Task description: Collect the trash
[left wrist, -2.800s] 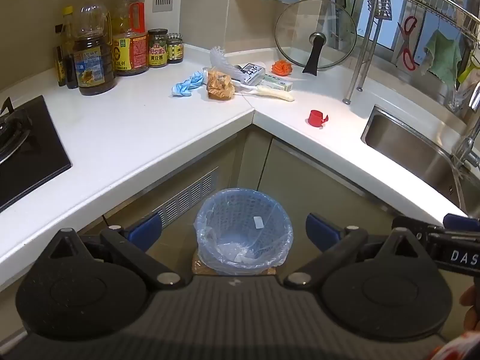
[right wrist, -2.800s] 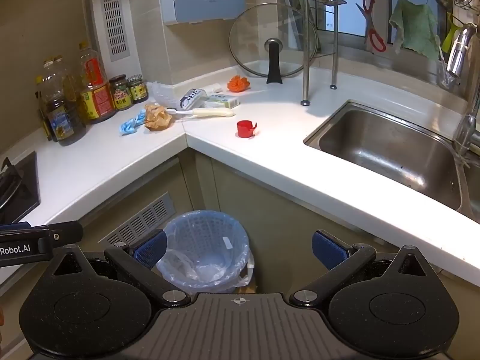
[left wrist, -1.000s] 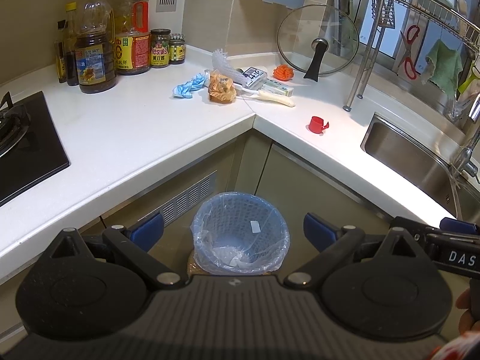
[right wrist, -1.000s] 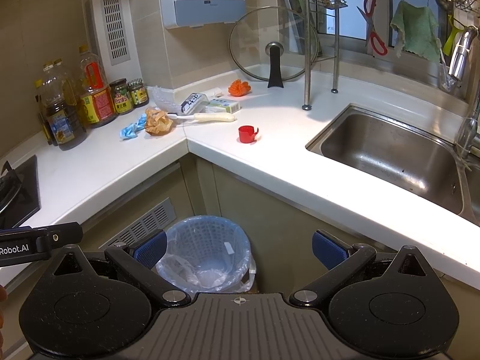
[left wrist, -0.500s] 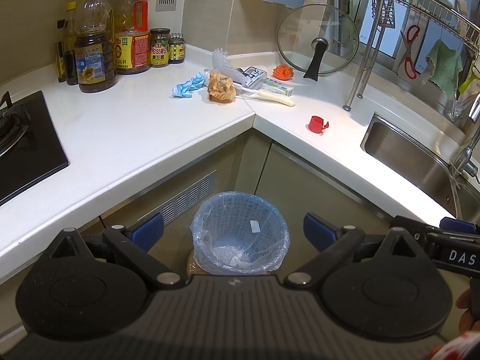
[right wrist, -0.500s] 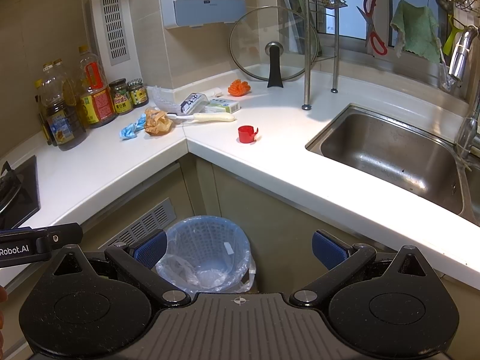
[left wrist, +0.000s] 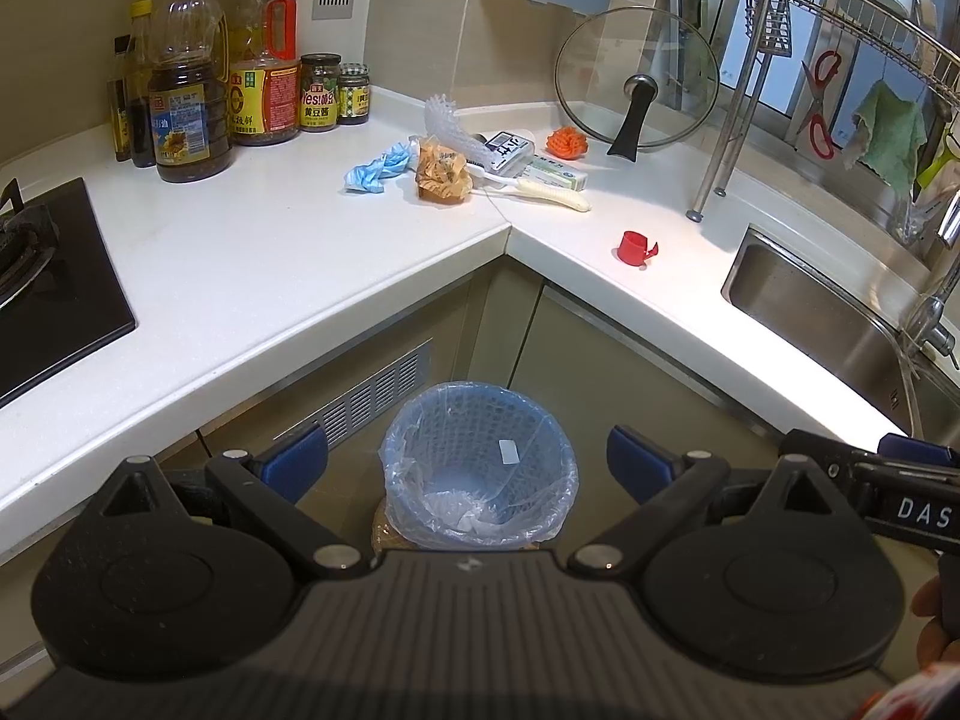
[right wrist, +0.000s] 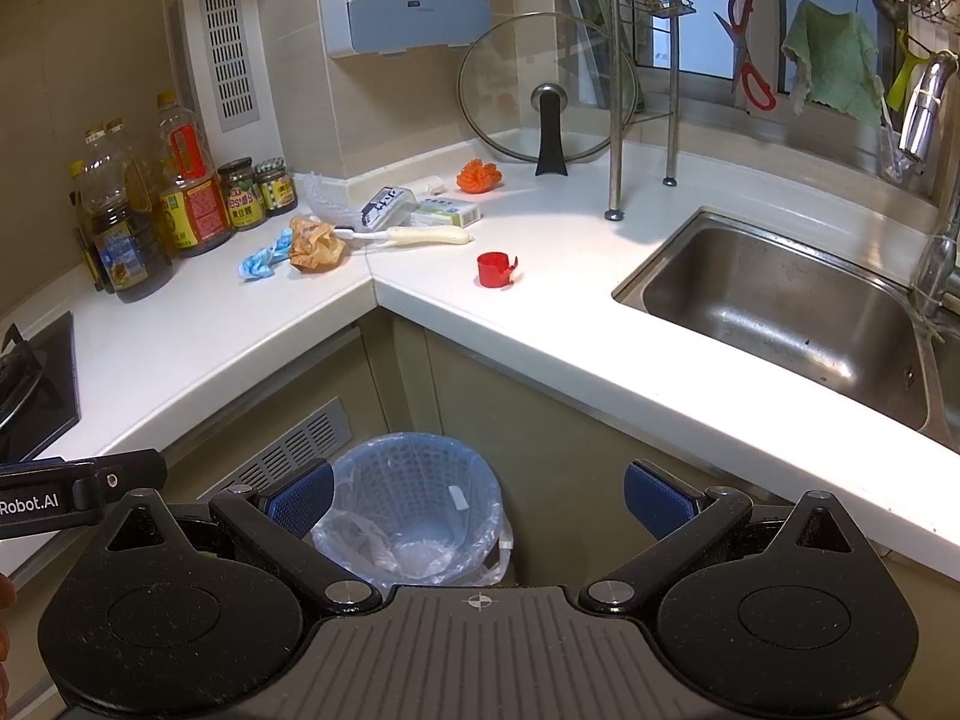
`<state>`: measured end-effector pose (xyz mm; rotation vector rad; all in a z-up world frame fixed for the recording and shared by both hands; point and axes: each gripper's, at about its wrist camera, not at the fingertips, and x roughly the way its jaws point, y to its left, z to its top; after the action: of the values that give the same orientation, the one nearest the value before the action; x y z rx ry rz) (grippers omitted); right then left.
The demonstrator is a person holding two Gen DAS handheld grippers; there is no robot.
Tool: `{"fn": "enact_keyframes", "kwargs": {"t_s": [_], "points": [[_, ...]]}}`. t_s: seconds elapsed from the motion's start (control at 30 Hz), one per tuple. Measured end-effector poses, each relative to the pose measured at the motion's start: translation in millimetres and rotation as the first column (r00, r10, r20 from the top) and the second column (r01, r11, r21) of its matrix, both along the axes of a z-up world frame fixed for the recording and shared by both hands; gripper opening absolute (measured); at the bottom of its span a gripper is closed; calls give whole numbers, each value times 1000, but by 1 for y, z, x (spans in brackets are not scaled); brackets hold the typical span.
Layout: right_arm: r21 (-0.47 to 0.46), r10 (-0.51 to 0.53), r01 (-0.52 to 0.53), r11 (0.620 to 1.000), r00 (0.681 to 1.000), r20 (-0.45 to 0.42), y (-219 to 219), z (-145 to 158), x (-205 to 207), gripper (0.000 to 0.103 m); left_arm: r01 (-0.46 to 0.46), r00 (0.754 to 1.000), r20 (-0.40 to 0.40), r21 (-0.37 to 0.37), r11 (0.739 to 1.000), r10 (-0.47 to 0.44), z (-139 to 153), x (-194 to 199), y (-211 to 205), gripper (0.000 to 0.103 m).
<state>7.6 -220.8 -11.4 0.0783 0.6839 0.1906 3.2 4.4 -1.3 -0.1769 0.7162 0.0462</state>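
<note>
Nothing moved; bin (left wrist: 480, 462) below left gripper (left wrist: 467, 459).

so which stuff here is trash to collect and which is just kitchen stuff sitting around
For the job: crumpled blue glove, crumpled brown wrapper, red cap, lined bin.

Just lying about: oil bottles, glass lid, dish brush, sink.

On the tabletop: two small glass jars (left wrist: 324, 93), one crumpled blue wrapper (left wrist: 375, 167), one crumpled brown paper bag (left wrist: 443, 173), one red plastic cap (left wrist: 633, 248), one orange scrubber (left wrist: 567, 143), one white-handled brush (left wrist: 549, 193). On the floor, one blue lined wastebasket (left wrist: 477, 459).
</note>
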Motion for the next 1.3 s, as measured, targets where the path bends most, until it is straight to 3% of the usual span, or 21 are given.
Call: {"fn": "enact_keyframes", "kwargs": {"t_s": [0.67, 1.3], "points": [[22, -19, 19, 1000, 1000, 8, 3, 2, 10, 102, 5, 1000, -4, -27, 1000, -5, -1, 8, 10, 99], [90, -140, 130, 987, 984, 111, 30, 7, 67, 102, 99, 993, 63, -46, 994, -96, 3, 82, 69, 98]]}}
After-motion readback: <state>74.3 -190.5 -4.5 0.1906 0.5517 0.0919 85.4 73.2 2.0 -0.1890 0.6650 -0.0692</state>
